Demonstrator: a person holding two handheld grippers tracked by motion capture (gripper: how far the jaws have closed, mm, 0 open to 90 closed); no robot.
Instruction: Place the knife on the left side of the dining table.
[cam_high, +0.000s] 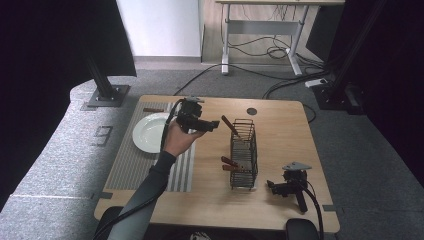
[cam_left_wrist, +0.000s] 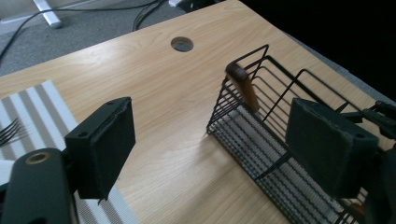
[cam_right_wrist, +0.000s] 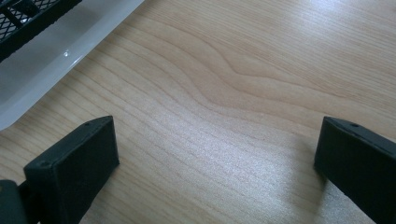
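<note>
Left tongs (cam_high: 214, 125) hover mid-frame in the high view, held in the hand (cam_high: 176, 140), jaws wide apart with nothing between them, pointing at the wire basket (cam_high: 244, 155) just right of centre. A brown-handled utensil (cam_left_wrist: 243, 86) leans inside the basket's far end. Right tongs (cam_high: 272, 187) rest on the worktop (cam_high: 280, 130) at lower right, spread wide, empty.

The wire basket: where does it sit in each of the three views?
High view: wire basket right of centre on the table.
Left gripper view: right half, beyond the fingers, wooden handle at its near corner.
Right gripper view: top left corner.
Shared landmark: the light wood tabletop.
</note>
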